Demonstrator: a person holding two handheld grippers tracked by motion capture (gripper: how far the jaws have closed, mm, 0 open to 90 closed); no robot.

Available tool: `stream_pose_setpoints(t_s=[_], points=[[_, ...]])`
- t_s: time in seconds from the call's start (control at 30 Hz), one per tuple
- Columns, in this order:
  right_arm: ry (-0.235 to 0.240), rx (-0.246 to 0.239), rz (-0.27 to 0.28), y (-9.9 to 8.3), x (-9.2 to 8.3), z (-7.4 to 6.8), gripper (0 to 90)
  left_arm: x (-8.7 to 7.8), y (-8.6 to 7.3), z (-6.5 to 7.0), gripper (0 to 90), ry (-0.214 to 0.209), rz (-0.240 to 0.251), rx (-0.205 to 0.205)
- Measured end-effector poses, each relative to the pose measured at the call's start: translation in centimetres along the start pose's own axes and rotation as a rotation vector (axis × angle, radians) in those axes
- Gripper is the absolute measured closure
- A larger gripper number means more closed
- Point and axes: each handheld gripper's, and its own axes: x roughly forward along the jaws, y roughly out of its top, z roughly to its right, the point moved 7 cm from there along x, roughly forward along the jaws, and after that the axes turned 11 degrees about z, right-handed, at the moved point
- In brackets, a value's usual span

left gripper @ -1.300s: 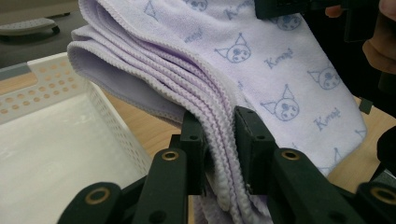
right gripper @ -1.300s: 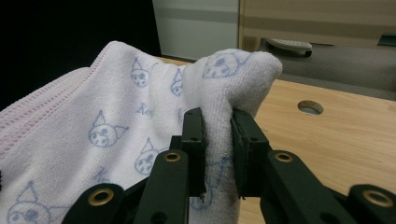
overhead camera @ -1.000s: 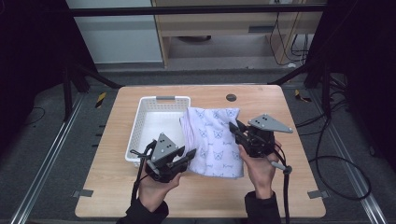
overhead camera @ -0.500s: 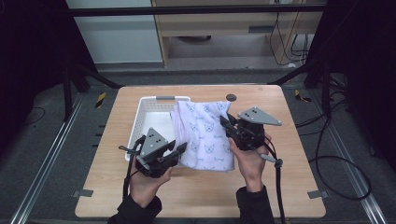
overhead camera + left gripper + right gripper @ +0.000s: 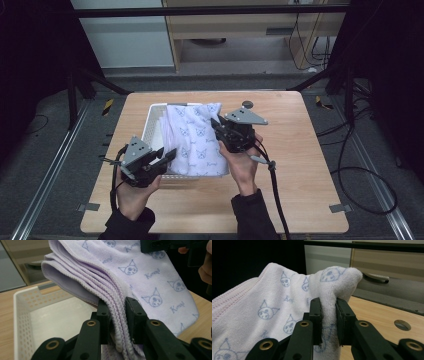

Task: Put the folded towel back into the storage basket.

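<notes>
The worktop (image 5: 300,165) carries a white basket (image 5: 150,131), and the folded towel (image 5: 192,140) hangs over it, lifted between both grippers. It could sag, unfold or drape over the rim, I judge, if either pinch slips. The left gripper (image 5: 117,315) pinches the stacked layers at the near edge; the right gripper (image 5: 328,320) pinches a bunched far corner, forearm angled inward.

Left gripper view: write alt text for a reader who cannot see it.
The left tongs clamp the stacked edges of a folded lilac towel printed with cat faces. It hangs over an empty white perforated basket on a wooden table, with the other hand at top right.
</notes>
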Motion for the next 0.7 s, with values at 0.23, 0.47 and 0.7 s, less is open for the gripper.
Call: stream_pose_setpoints(t_s=[0.23, 0.47, 0.7], points=[[0.012, -0.019, -0.015, 0.1, 2.1, -1.2, 77.0, -0.5, -0.8, -2.5, 73.3, 0.042, 0.005, -0.023], [0.025, -0.033, -0.031, -0.2, 4.3, -2.3, 77.0, -0.8, -0.9, -4.3, 73.3, 0.07, 0.017, -0.048], [0.037, -0.036, -0.035, -0.8, 6.3, -2.7, 77.0, -0.4, -1.5, -5.9, 73.3, 0.105, 0.0, -0.04]])
